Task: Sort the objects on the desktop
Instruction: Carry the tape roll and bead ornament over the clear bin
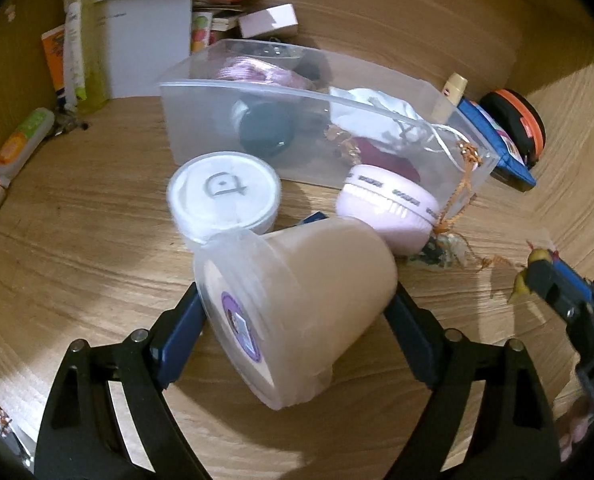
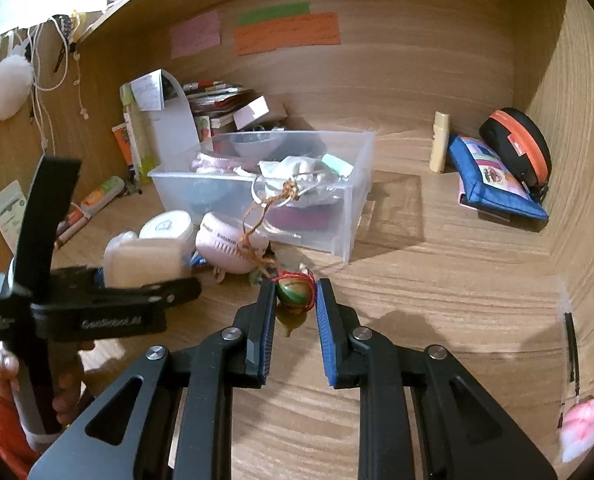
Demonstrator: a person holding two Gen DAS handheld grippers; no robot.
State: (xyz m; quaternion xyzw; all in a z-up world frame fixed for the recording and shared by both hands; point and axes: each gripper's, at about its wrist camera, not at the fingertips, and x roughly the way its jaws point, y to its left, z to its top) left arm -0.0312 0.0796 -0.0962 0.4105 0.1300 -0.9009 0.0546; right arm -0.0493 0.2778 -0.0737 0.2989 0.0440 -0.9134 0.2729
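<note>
My left gripper (image 1: 297, 300) is shut on a beige plastic cup (image 1: 297, 304) with a clear lid, held tilted on its side above the desk; it also shows in the right wrist view (image 2: 141, 260). My right gripper (image 2: 296, 296) is shut on a green and orange ball charm (image 2: 295, 294) with a red cord. A clear plastic bin (image 1: 201, 120) holds a white pouch, a dark round case and pink items. A white round jar (image 1: 223, 196) and a pink round box (image 1: 385, 208) stand before the bin.
Books and papers (image 1: 149, 28) stand at the back left. A blue pouch (image 2: 493, 180), a black and orange case (image 2: 517, 144) and a cream bottle (image 2: 439, 142) sit at the right wall. Sticky notes (image 2: 287, 34) hang on the back wall.
</note>
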